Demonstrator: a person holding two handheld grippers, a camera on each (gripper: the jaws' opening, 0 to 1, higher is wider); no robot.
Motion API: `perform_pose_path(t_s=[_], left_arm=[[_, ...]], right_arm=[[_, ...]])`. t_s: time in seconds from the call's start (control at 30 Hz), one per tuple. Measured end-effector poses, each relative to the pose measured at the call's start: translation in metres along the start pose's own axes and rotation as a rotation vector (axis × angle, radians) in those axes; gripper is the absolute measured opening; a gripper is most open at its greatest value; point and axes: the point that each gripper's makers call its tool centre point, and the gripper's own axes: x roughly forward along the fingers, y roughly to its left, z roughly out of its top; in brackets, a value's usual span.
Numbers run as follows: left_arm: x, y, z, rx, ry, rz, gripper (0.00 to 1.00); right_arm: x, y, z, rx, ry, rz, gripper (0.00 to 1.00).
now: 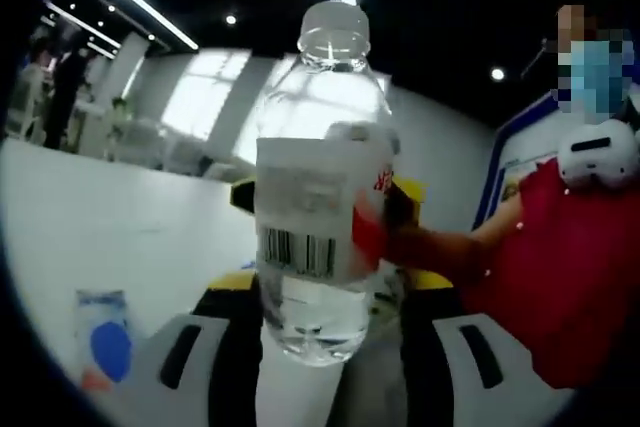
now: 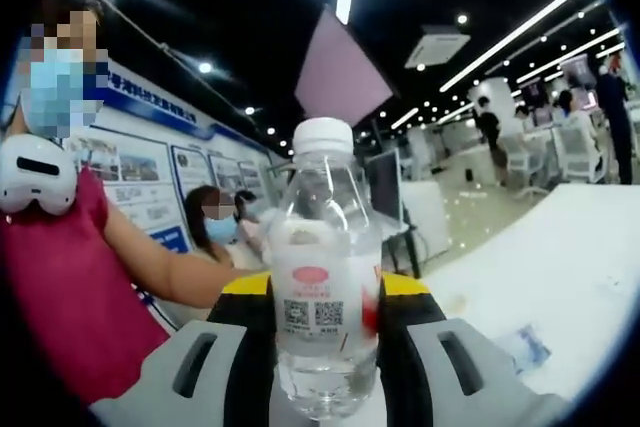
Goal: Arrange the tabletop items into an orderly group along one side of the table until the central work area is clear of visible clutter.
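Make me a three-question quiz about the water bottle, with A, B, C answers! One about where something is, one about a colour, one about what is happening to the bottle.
1. Where does the small packet lie?
A. on the white table
B. on a chair
C. in a person's hand

2. What colour is the cap of the bottle?
A. green
B. white
C. black

3. What is the state of the bottle?
A. lying on its side
B. upright, held between both grippers
C. crushed flat

Answers: 1 A, the packet lies flat on the tabletop. 2 B, the right gripper view shows a white cap. 3 B, it stands upright between the left gripper and the right gripper.
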Motion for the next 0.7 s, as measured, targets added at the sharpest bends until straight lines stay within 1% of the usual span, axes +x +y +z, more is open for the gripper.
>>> perform_pose_path(t_s=[0.1, 0.13, 0.3, 0.33, 0.4, 0.47, 0.7], left_arm=[[-0.0006, 0.0022, 0.0013, 0.001, -0.005, 0.007, 0.42], [-0.001, 0.003, 0.0015, 0.004, -0.006, 0.011, 0.41], [-0.0024, 0.0017, -0.003, 0.024, 0.013, 0.01, 0.4], [-0.0028, 0.0012, -0.0035, 0.038, 0.017, 0.007, 0.4], [-0.004, -0.001, -0.0047, 0.023, 0.027, -0.004, 0.39], [-0.0053, -0.0009, -0.0046, 0.033, 0.032, -0.003, 0.39], [-0.0092, 0.0008, -0.0044, 0.03, 0.039, 0.001, 0.39]], right_arm=[[0.001, 0.0028, -0.0005, -0.011, 0.001, 0.011, 0.37], [0.0013, 0.0037, -0.0008, -0.013, 0.001, 0.015, 0.38], [0.0032, 0.0041, -0.0059, -0.009, 0.014, 0.031, 0.38], [0.0037, 0.0049, -0.0066, -0.01, 0.018, 0.036, 0.39], [0.0049, 0.0066, -0.0075, 0.003, 0.024, 0.044, 0.39], [0.0057, 0.007, -0.0078, 0.007, 0.03, 0.044, 0.39], [0.01, 0.0059, -0.0071, 0.034, 0.05, 0.046, 0.4]])
